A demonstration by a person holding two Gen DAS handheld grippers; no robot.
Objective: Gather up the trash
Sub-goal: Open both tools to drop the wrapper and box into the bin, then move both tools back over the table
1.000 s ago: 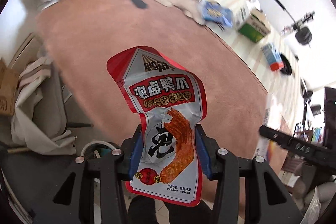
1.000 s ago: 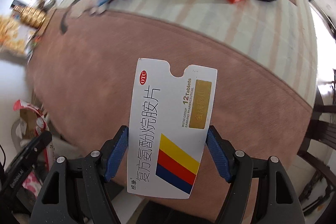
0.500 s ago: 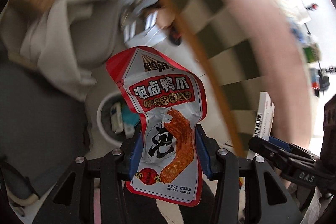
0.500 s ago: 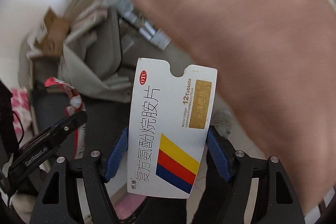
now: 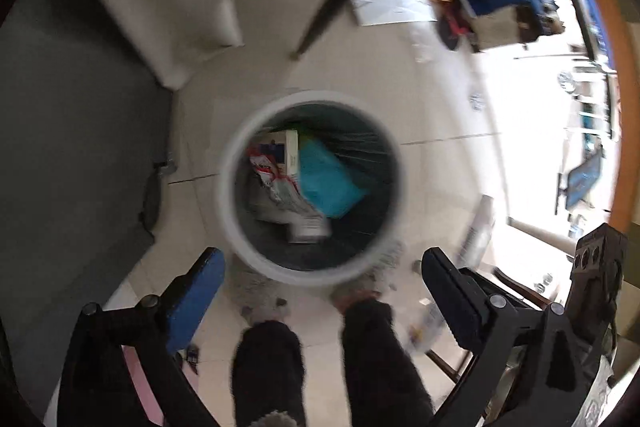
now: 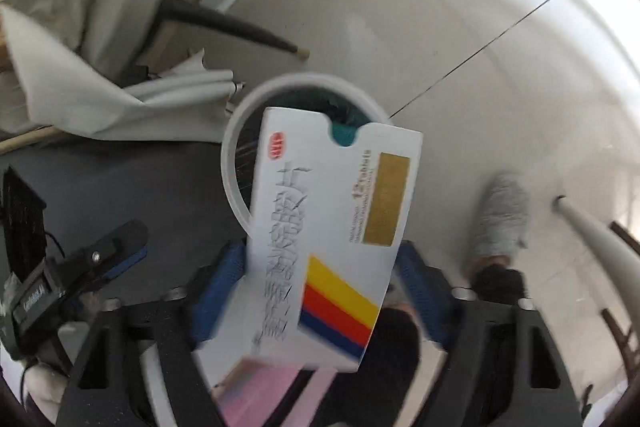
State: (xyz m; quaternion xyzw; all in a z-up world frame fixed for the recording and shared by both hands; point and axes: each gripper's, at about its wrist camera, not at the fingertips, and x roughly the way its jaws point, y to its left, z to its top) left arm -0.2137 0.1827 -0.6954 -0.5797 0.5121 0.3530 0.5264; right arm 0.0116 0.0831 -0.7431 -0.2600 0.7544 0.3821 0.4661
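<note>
Left gripper (image 5: 320, 279) hangs wide open and empty above my white bin (image 5: 230, 195), where a red snack pouch (image 5: 266, 167) lies beside something teal. I see the right gripper (image 6: 320, 291) with a white medicine box (image 6: 332, 239) blurred between its spread fingers, over the bin's rim.

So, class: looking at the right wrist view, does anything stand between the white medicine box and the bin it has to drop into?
Nothing visible does. The medicine box sits between the right tool fingers, directly over the open white-rimmed bin, whose mouth has no lid. The bin already holds trash, but there is room at the top.
</note>
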